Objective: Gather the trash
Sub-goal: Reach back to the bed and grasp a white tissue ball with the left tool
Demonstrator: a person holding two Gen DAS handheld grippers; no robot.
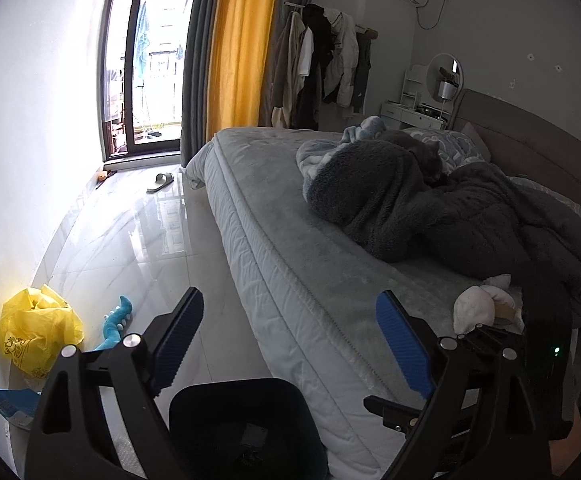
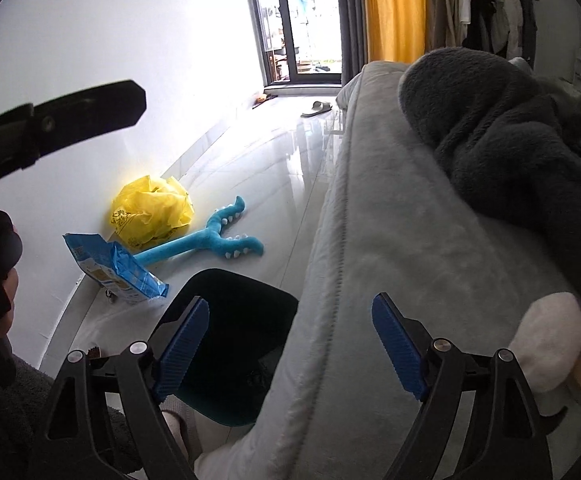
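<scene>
A crumpled yellow plastic bag (image 1: 38,328) lies on the floor against the white wall; it also shows in the right wrist view (image 2: 150,212). A blue snack packet (image 2: 118,272) lies beside it, its edge visible in the left wrist view (image 1: 6,402). A dark bin (image 1: 246,428) stands open on the floor by the bed, below both grippers (image 2: 238,344). My left gripper (image 1: 290,340) is open and empty above the bin. My right gripper (image 2: 290,344) is open and empty over the bin and the mattress edge.
A blue toy (image 2: 210,240) lies on the glossy floor beside the bag. The bed (image 1: 290,248) fills the right side, with a dark blanket (image 1: 430,208), a grey cat (image 1: 414,148) and a white plush (image 1: 478,304). A slipper (image 1: 160,182) lies near the balcony door.
</scene>
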